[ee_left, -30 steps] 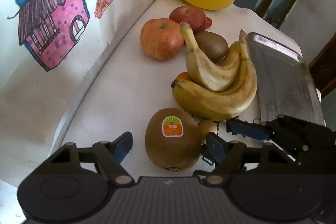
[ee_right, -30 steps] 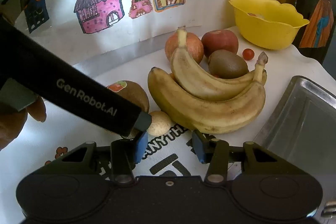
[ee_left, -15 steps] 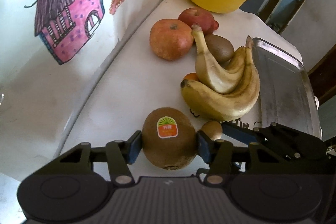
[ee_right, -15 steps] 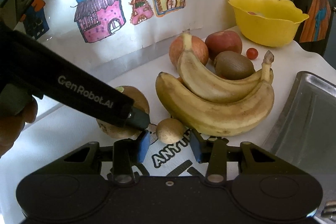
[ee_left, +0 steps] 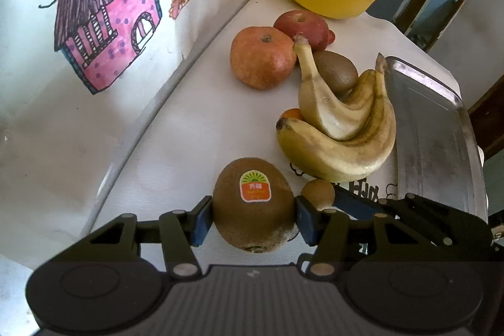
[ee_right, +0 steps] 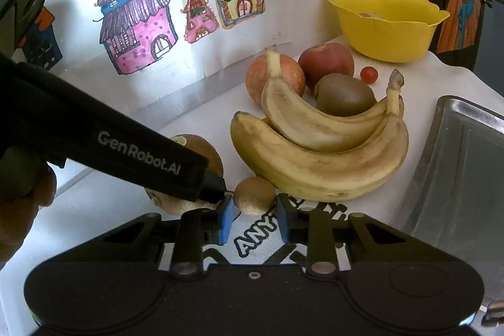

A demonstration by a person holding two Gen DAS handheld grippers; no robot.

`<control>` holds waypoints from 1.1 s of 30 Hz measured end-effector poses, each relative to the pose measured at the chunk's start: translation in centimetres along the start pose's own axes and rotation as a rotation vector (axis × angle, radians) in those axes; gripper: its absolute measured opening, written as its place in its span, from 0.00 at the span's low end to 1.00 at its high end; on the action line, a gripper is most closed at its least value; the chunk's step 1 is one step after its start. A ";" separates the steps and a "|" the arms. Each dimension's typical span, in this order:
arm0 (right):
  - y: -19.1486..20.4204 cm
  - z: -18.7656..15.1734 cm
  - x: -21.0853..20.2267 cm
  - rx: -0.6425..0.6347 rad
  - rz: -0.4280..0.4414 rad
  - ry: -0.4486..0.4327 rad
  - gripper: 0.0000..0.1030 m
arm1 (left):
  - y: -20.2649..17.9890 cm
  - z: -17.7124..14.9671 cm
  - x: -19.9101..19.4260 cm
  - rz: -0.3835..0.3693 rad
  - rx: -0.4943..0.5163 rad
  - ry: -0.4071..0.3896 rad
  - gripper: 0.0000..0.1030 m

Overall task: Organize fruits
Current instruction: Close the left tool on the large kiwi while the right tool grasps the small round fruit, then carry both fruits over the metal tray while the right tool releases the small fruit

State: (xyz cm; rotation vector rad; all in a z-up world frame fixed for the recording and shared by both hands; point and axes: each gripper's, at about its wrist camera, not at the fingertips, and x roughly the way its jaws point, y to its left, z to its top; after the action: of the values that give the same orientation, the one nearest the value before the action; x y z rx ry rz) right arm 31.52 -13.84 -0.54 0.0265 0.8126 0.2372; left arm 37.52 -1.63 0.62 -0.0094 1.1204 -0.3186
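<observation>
Two grasps at once on the white table (ee_left: 195,128). Left gripper (ee_left: 253,218) clenched on the big kiwi (ee_left: 252,200), blue pads pressed to its two sides, orange sticker facing up; resting on the tabletop or just off it, hard to tell. Right gripper (ee_right: 255,211) clamped on a small brown fruit (ee_right: 255,194), lying just beside the big kiwi and right in front of the bananas (ee_right: 318,159). In the right wrist view, left gripper's black body slanting in from the left, its tip almost against the small brown fruit, with a person's hand (ee_right: 22,197) at the picture's edge.

Behind the bananas, a second kiwi (ee_right: 345,95) tucked against them, then a red apple (ee_right: 326,62) and a rounder red-orange fruit (ee_left: 261,57) side by side. Cherry tomato (ee_right: 368,74) near the apple. Sliver of something orange (ee_left: 291,114) peeking out by the lower banana's tip. Metal tray (ee_left: 434,128) along the far side of the bananas. Yellow bowl (ee_right: 387,30) at the table's far end, contents unclear. Drawings of houses (ee_right: 138,30) pinned on the wall (ee_left: 47,122) beside the table.
</observation>
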 end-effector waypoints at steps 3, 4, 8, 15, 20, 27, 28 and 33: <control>-0.4 -0.1 -0.3 0.002 0.011 0.001 0.29 | -0.2 -0.2 -0.1 0.007 -0.002 -0.001 0.57; -0.5 -0.2 -0.5 0.004 0.013 0.001 0.29 | -0.2 -0.2 -0.1 0.007 -0.005 -0.001 0.57; -1.1 -0.7 -1.7 0.007 0.012 -0.001 0.29 | -0.5 -0.6 -0.3 0.004 -0.014 0.009 0.56; -2.6 -1.2 -5.3 0.014 -0.010 -0.031 0.29 | -2.3 -1.6 -1.2 -0.020 -0.019 0.023 0.56; -5.2 -1.4 -7.5 0.041 -0.059 -0.052 0.29 | -5.4 -1.5 -1.8 -0.052 0.006 0.015 0.56; -10.7 -2.6 -9.8 0.084 -0.178 -0.066 0.29 | -10.9 -0.3 -1.1 -0.098 0.073 -0.004 0.56; -11.5 -2.8 -10.0 0.089 -0.193 -0.065 0.29 | -11.9 0.0 -0.7 -0.104 0.084 -0.005 0.56; -15.7 -4.2 -10.2 0.123 -0.257 -0.052 0.29 | -16.0 1.0 1.3 -0.132 0.139 -0.023 0.56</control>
State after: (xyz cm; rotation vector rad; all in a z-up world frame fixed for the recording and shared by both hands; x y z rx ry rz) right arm 24.82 -31.65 2.09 0.0433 0.7695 -0.0565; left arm 34.95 -17.40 2.59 0.0356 1.0746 -0.5127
